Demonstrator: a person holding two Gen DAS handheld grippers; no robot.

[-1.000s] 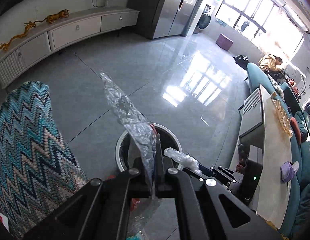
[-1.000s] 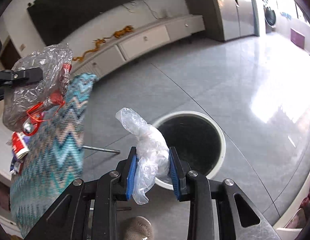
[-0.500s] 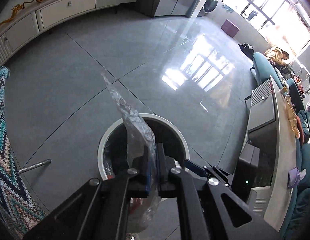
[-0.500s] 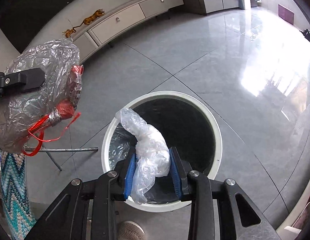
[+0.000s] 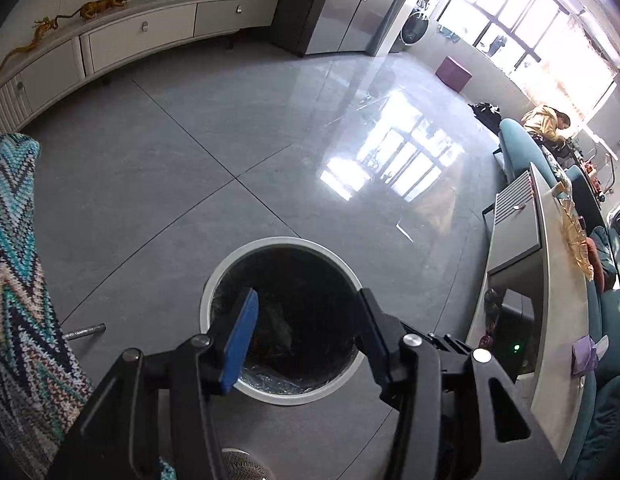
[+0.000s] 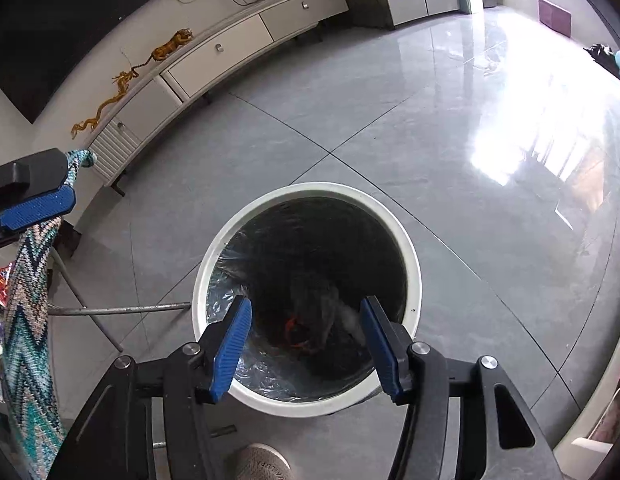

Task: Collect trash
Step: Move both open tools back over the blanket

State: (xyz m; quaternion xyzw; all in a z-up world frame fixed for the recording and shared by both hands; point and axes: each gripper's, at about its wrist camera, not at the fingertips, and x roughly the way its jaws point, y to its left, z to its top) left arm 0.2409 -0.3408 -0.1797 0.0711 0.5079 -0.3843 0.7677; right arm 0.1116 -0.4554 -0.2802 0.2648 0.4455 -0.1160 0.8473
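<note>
A round white trash bin [image 5: 270, 245] with a dark liner stands on the grey floor, also in the right wrist view [image 6: 411, 256]. My left gripper [image 5: 308, 322] is open and empty above the bin's mouth. My right gripper [image 6: 306, 326] is open and empty above the bin too. Clear plastic trash with a red string [image 6: 306, 330] lies at the bottom of the bin; it shows dimly in the left wrist view [image 5: 276, 330]. One blue pad of the left gripper [image 6: 38, 206] shows at the left edge of the right wrist view.
A zigzag knitted cloth [image 5: 18, 280] hangs at the left over a metal frame [image 6: 118, 310]. A long white cabinet [image 5: 142, 36] lines the far wall. A table [image 5: 549, 300] and teal sofa [image 5: 609, 400] stand at the right. A shoe [image 6: 262, 464] is below the bin.
Both grippers have opened and let go of their plastic bags, which now lie inside the bin. Both grippers stay over the bin's mouth.
</note>
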